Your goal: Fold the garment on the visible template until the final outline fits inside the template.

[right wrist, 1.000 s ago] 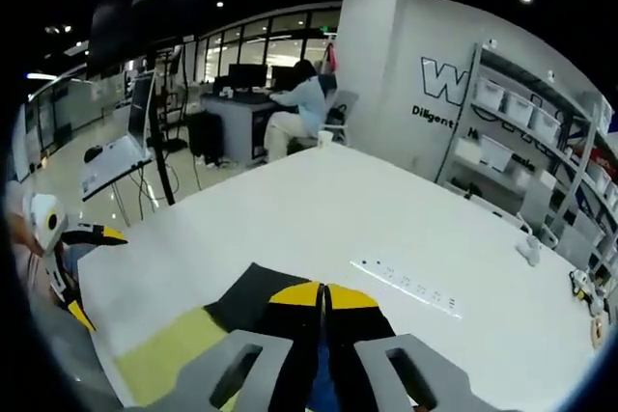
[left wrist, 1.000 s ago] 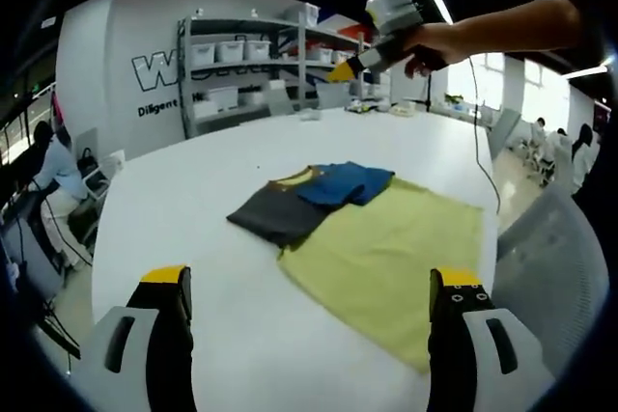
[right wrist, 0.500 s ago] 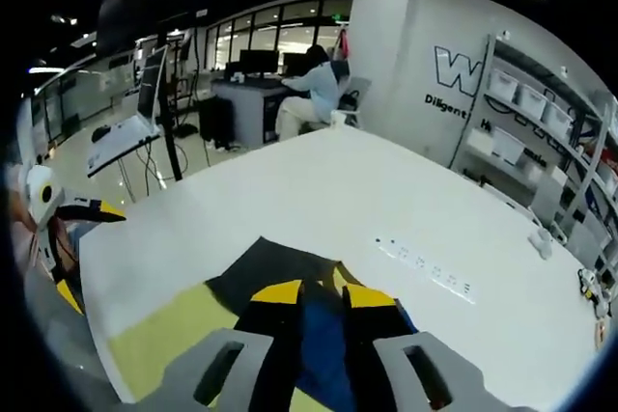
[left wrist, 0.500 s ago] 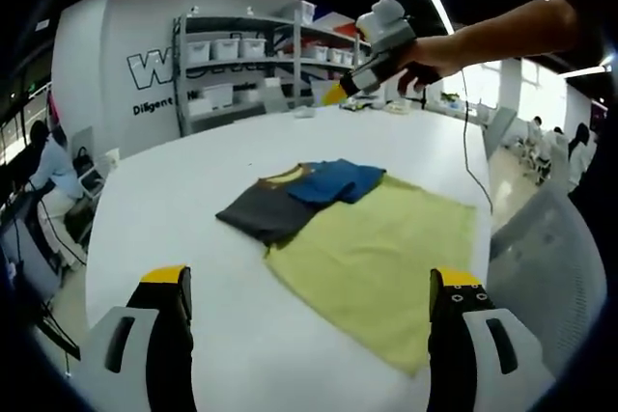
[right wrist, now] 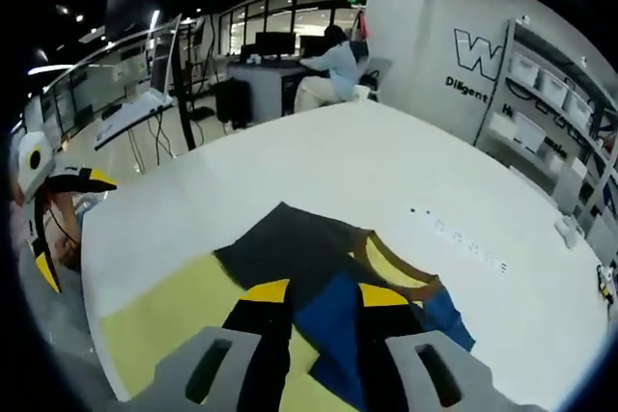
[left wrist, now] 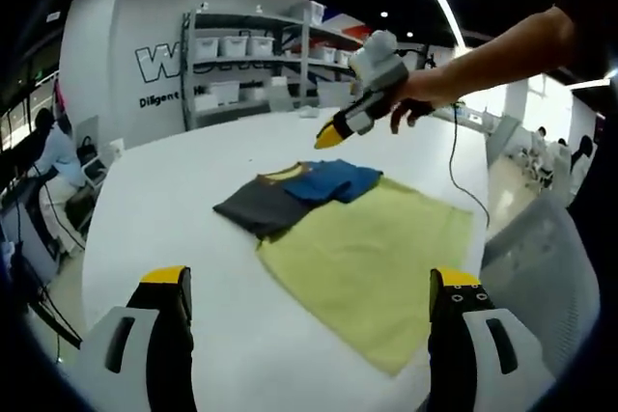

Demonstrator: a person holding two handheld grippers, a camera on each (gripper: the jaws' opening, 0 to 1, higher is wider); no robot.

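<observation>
garment [left wrist: 290, 202] on template [left wrist: 372, 258] (wall reads "diligent")

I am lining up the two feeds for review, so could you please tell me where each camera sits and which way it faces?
Left gripper view: rides the open left gripper, low above the white table, facing the folded grey, blue and yellow garment on the yellow-green template sheet; a bare forearm holds the right gripper over it.
Right gripper view: rides the right gripper, looking down across the garment towards office desks; the left gripper shows at left.
Shared: garment, template, table.

Bare white table [left wrist: 174, 200] rings the garment [left wrist: 290, 200] — the right gripper [left wrist: 333, 132] hovers above it.
</observation>
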